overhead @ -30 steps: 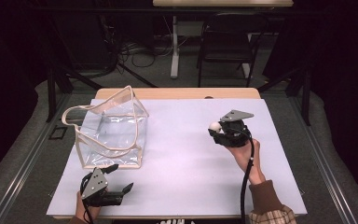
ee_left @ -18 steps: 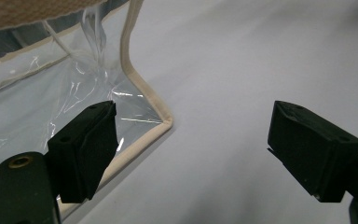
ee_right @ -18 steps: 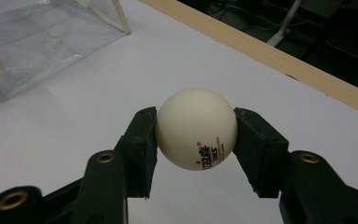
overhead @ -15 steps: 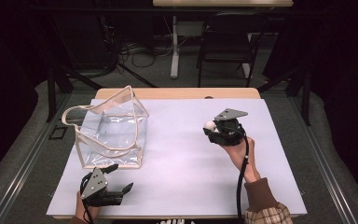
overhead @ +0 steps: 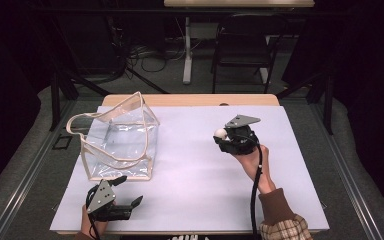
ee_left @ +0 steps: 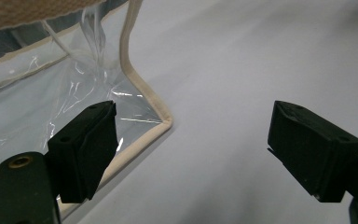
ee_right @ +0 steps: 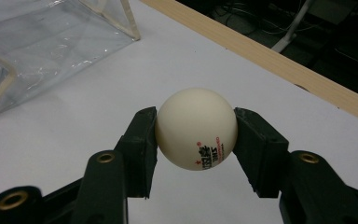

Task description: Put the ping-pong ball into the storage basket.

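One small cream-white table-tennis ball with red print (ee_right: pixel 196 129) sits pinched between the two black jaws of the right gripper (overhead: pixel 225 138), held clear above the white table sheet (overhead: pixel 195 190), right of centre. The clear plastic tote bag with cream trim and looped handles (overhead: pixel 120 145) stands well apart to the left, mouth up, its top rim sagging and uneven. Left gripper (overhead: pixel 122 200) hovers low at the near left edge, jaws spread wide and grasping nothing; in the left gripper view the bag's near bottom corner (ee_left: pixel 165 122) lies just beyond its jaw. Judged step: carry the ball over to the bag and drop it in. To do it well, keep the squeeze steady, since a smooth round ball can squirt out sideways if the pads drift off its widest line. Travel high enough to clear the raised handles, then come down over the open mouth before letting go. The film walls look floppy, so the free left gripper could pinch the near rim and hold the opening wide. Release low inside, as the ball will likely bounce.
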